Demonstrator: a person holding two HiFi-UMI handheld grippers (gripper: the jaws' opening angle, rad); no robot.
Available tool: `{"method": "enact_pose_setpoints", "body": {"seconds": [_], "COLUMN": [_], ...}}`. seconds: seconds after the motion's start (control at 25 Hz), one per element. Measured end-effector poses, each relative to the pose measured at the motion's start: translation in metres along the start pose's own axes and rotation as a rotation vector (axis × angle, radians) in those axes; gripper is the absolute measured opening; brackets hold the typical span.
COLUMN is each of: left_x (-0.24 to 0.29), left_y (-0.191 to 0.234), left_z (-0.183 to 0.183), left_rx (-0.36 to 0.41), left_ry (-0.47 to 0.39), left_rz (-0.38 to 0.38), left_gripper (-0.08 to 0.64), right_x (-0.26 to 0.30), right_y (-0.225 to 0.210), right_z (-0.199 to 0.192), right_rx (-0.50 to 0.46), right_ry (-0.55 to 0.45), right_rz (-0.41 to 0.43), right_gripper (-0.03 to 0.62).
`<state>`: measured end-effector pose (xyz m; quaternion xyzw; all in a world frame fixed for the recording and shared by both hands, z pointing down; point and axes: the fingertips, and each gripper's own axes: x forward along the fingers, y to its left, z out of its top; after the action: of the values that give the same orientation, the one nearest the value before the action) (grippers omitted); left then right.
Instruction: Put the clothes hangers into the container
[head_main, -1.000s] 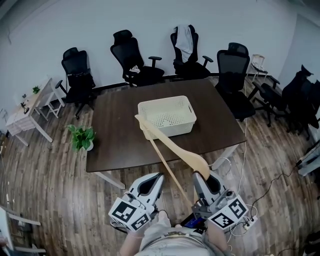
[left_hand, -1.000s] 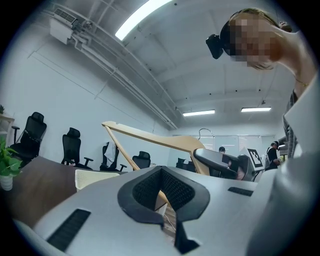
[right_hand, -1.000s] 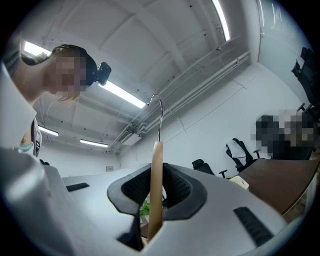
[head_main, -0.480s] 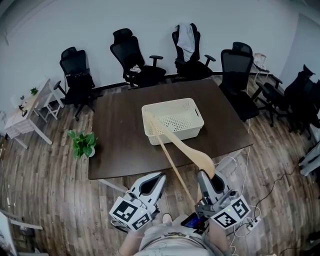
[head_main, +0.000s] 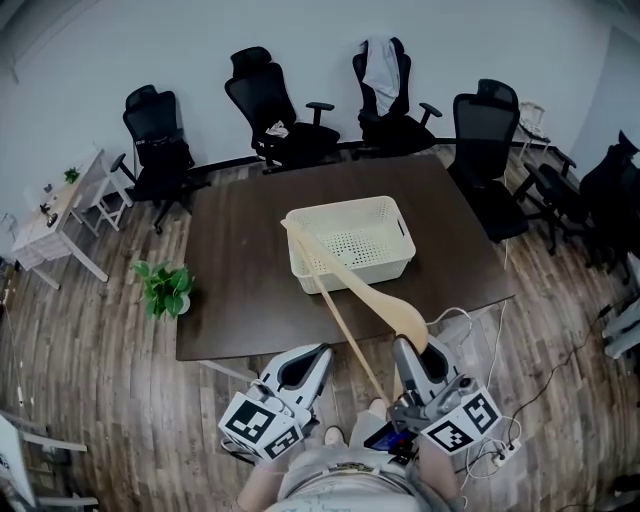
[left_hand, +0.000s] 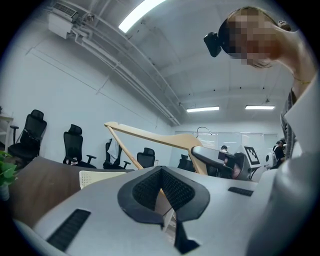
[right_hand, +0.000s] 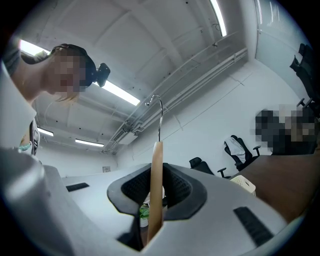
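A wooden clothes hanger (head_main: 350, 285) with a metal hook (right_hand: 159, 115) is clamped at its thick middle by my right gripper (head_main: 411, 350), which is shut on it. The hanger's far arm reaches out over the near left corner of the cream perforated basket (head_main: 345, 207) on the dark table (head_main: 240, 270). In the right gripper view the hanger (right_hand: 156, 190) stands edge-on between the pads. My left gripper (head_main: 305, 362) hovers level beside it at the table's near edge, shut and empty. The left gripper view shows the hanger (left_hand: 150, 137) off to its right.
Several black office chairs (head_main: 275, 100) ring the far and right sides of the table. A potted plant (head_main: 165, 285) stands on the wooden floor at the left, a small white table (head_main: 60, 215) beyond it. Cables and a power strip (head_main: 500, 440) lie at the right.
Both grippers have moved forward toward the table, carrying the hanger with them. The hanger's far end still hangs over the basket's near left corner. The jaws look unchanged.
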<state>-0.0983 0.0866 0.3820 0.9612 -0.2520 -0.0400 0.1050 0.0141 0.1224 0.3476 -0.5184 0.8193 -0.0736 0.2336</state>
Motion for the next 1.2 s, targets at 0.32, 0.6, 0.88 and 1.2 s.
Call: {"method": "enact_pose_setpoints", "body": {"seconds": [0.32, 0.6, 0.88, 1.2], "left_x": [0.059, 0.098, 0.123, 0.129], "left_y": [0.005, 0.003, 0.001, 0.0], "left_z": [0.013, 0.015, 0.008, 0.006], "left_rx": [-0.001, 0.001, -0.01, -0.006], "left_ry": [-0.01, -0.023, -0.037, -0.042], "left_rz": [0.035, 0.085, 0.139, 0.192], "left_gripper": [0.011, 0.011, 0.011, 0.011], "right_x": [0.026, 0.036, 0.038, 0.039], "right_y": [-0.051, -0.09, -0.123, -0.133], "right_z": [0.025, 0.045, 0.052, 0.057], "right_rx": [0.015, 0.019, 0.026, 0.04], "right_ry": [0.026, 0.042, 0.068, 0.069], "right_rz": [0.05, 0.101, 0.134, 0.17], "right_gripper": [0.061, 0.061, 0.061, 0.061]}}
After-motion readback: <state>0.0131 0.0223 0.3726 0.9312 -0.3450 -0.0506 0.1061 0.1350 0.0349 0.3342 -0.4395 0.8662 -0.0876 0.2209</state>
